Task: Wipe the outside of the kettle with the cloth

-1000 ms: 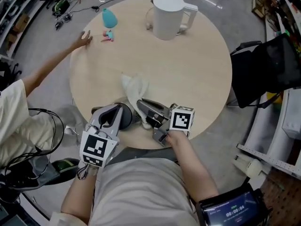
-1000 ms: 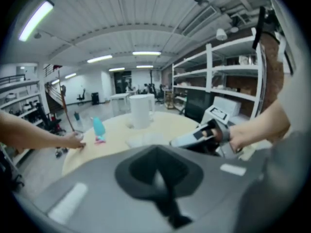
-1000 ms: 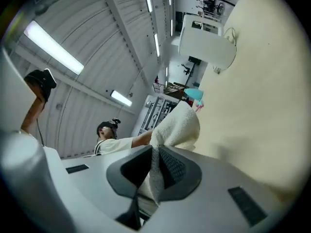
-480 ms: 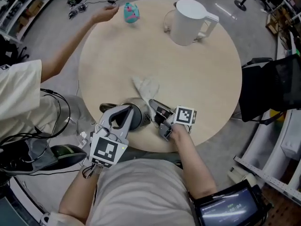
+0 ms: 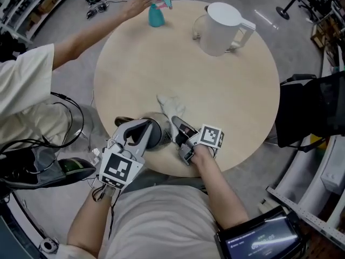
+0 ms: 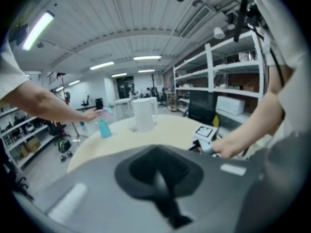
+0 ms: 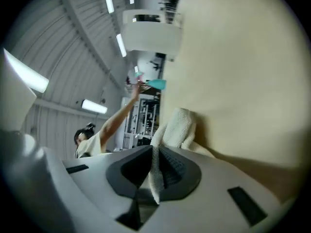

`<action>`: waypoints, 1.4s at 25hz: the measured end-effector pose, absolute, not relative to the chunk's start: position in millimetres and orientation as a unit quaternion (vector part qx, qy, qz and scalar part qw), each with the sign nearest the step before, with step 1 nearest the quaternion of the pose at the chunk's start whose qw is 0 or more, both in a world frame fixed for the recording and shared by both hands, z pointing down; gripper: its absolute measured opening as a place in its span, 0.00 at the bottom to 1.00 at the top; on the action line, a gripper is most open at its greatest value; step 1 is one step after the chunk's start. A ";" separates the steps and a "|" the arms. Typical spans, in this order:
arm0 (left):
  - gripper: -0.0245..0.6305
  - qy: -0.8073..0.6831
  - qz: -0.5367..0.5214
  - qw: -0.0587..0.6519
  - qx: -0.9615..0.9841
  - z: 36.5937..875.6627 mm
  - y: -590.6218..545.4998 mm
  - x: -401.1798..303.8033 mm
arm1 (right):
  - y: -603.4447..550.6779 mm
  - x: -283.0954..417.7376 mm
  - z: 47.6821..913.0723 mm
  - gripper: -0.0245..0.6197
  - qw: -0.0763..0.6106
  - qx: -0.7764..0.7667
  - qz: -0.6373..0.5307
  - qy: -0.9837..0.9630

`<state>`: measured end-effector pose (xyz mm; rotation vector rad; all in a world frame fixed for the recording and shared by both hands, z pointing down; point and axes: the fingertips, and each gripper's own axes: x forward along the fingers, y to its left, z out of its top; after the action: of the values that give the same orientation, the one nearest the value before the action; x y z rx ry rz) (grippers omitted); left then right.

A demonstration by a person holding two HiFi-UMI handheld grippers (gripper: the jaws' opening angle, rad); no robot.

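while its jaws pinch a fold of the white cloth [image 7: 177, 127] near the front edge of the round table [image 5: 232, 107], the right gripper [image 5: 176, 125] lies almost level; the left gripper [image 5: 144, 136], closed on nothing, rests just beside it. the cloth looks soft, light and limp, best held by a bunched fold. the white kettle [image 5: 220, 28] stands upright well apart at the far side, probably smooth and slippery, its handle the surest hold.
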<state>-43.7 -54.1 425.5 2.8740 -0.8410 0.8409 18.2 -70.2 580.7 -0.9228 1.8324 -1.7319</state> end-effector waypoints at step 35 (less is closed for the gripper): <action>0.03 -0.331 0.256 0.080 0.905 418.1 -33.0 -60.8 | -41.5 46.6 474.9 0.11 0.466 -0.237 -0.604 0.601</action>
<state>-60.8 -33.0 418.1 2.7055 -0.9893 0.7645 46.6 -41.5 474.9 -0.5811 1.4763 -1.4832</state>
